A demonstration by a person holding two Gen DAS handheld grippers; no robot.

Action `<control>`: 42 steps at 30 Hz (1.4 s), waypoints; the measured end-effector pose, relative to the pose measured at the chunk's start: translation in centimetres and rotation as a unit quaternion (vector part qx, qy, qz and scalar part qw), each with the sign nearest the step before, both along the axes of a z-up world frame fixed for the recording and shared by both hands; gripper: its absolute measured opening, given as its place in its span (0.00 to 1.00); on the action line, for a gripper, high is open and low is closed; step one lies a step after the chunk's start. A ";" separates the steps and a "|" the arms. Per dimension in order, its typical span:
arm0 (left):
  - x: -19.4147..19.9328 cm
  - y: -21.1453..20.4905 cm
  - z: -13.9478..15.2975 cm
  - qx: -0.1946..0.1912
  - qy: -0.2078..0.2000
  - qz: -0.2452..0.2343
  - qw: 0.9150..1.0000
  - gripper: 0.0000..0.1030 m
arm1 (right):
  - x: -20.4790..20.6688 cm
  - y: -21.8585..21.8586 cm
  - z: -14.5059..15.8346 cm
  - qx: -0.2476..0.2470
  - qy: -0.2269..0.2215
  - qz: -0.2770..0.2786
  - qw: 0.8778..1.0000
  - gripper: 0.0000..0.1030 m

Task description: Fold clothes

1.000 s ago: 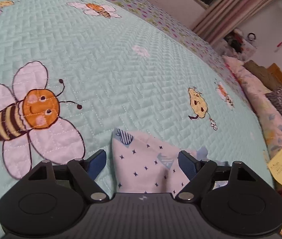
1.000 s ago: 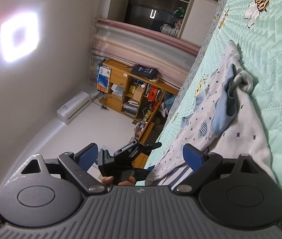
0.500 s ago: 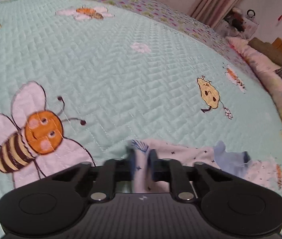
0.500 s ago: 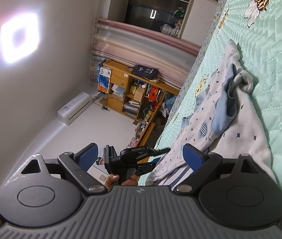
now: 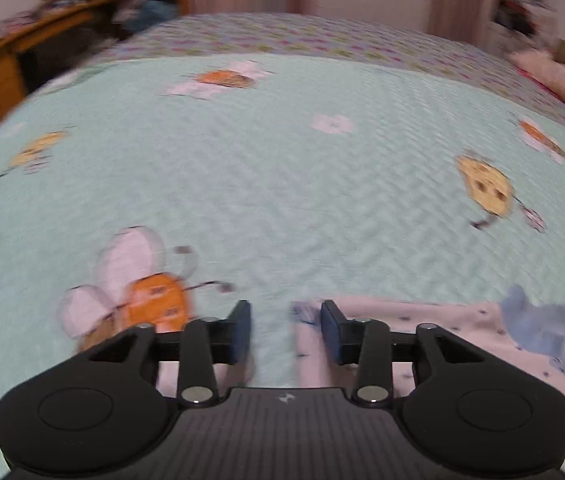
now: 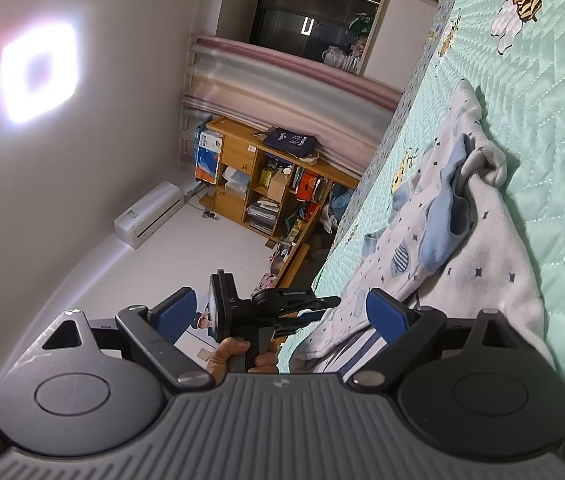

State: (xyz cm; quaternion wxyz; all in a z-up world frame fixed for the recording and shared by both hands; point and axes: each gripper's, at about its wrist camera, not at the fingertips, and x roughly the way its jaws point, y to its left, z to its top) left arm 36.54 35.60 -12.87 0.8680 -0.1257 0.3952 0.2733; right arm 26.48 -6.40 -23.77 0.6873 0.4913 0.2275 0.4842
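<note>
the white star-print garment (image 6: 454,240) lies crumpled on the bed (image 5: 282,184), soft, light and floppy by my guess, so i'd pinch a hem or corner. my left hand-held gripper (image 5: 285,332) is opening, cloth edge just beside its right pad, nothing gripped. my right hand-held gripper (image 6: 282,316) gapes wide and empty near the garment's end.

The right gripper (image 6: 284,318) has its jaws wide apart, nothing pressed between the blue pads. Its right pad sits just above the near edge of a white baby garment (image 6: 470,248) with small dark stars and pale blue trim, lying rumpled on the mint quilted bedspread (image 6: 542,120). Between the jaws, farther off, a hand (image 6: 238,356) holds the left gripper (image 6: 322,306) at the garment's edge. Beyond stand a cluttered wooden shelf (image 6: 266,184) and a lit ceiling lamp (image 6: 38,72).
</note>
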 end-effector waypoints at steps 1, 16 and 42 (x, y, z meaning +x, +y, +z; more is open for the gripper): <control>-0.8 -0.1 0.5 0.001 -0.006 0.011 1.000 0.41 | 0.0 0.0 0.0 0.000 0.001 0.000 1.000 0.89; -8.9 -4.1 2.4 -0.225 -0.142 -0.079 0.961 0.54 | -0.5 0.0 0.0 0.006 -0.002 0.003 1.000 0.91; -12.2 -9.0 -0.3 -0.202 -0.062 -0.059 0.976 0.85 | 6.4 -3.2 8.4 -0.132 0.028 0.009 0.991 0.98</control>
